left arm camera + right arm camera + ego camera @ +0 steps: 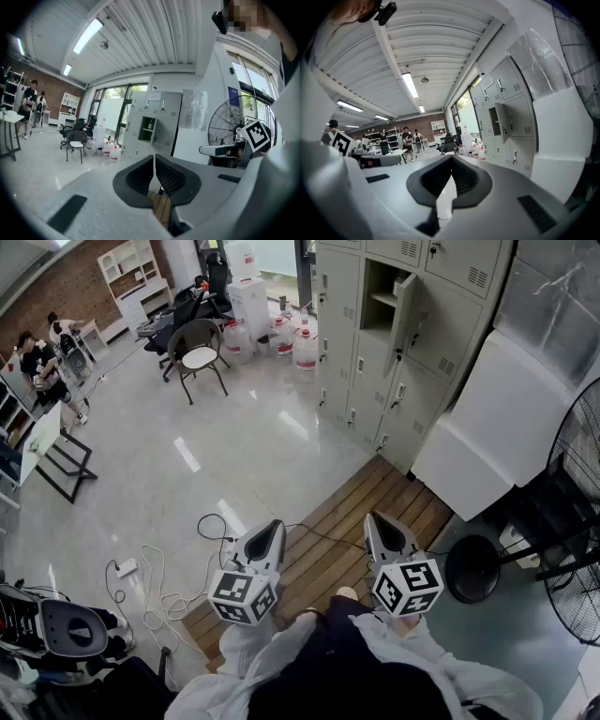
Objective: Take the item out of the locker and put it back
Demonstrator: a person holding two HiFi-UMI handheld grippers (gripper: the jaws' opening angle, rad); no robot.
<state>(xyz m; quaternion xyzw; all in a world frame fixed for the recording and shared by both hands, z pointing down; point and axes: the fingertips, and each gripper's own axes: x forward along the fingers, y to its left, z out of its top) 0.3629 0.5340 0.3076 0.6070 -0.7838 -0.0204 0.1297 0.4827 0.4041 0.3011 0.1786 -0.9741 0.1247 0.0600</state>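
The task is at its very start, the approach to the tall grey metal locker bank point(375, 381). One compartment's grey door point(405, 320) hangs open, and on its inner shelf point(147, 130) stands what looks like a small pale bottle point(149, 124), though it is too far off to be sure. The left tongs point(153, 164) and the right tongs point(451, 165) are both clenched on nothing, held level over the brown wooden plank floor point(347, 540), well apart from the locker. Next comes walking up, unclenching one pair and reaching in over the shelf's front edge.
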